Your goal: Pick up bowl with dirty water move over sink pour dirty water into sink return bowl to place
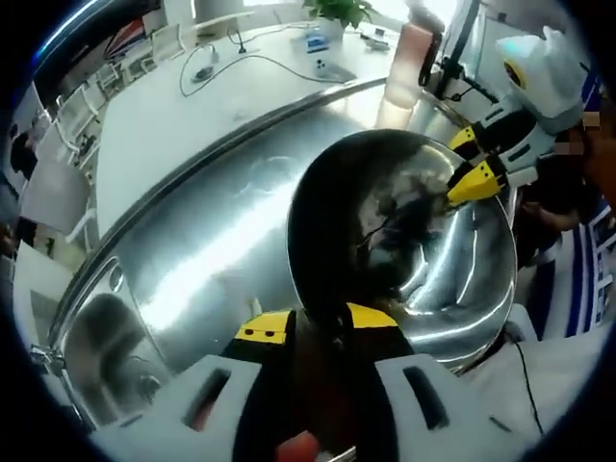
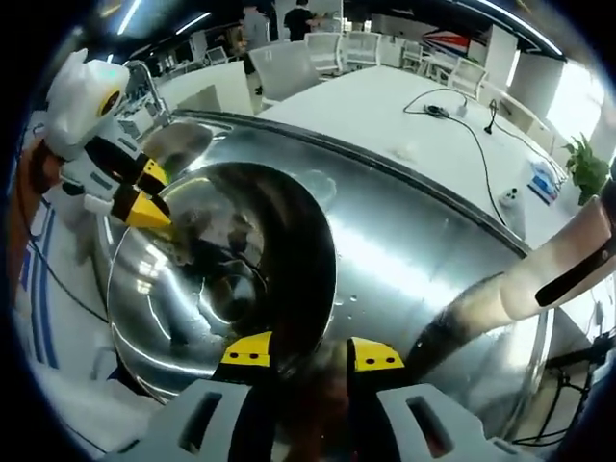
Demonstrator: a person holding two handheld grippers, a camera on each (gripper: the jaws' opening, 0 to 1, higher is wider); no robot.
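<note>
A shiny steel bowl (image 1: 452,279) hangs tilted over the steel sink (image 1: 221,241), held at opposite rims by both grippers. My left gripper (image 1: 318,322) is shut on the near rim in the left gripper view. The right gripper (image 1: 467,164) pinches the far rim there with its yellow tips. In the right gripper view the bowl (image 2: 164,289) sits left of centre. My right gripper (image 2: 310,351) is shut on its near rim, and the left gripper (image 2: 144,192) grips the far side. Dark murky patches (image 1: 395,231) show inside the bowl; I cannot tell liquid from reflection.
The sink basin (image 2: 414,250) spreads wide under the bowl. A white table (image 1: 164,125) with cables and a potted plant (image 1: 337,10) lies beyond it. A pale tube-like object (image 2: 568,260) leans over the sink's edge. White chairs (image 2: 289,67) stand farther back.
</note>
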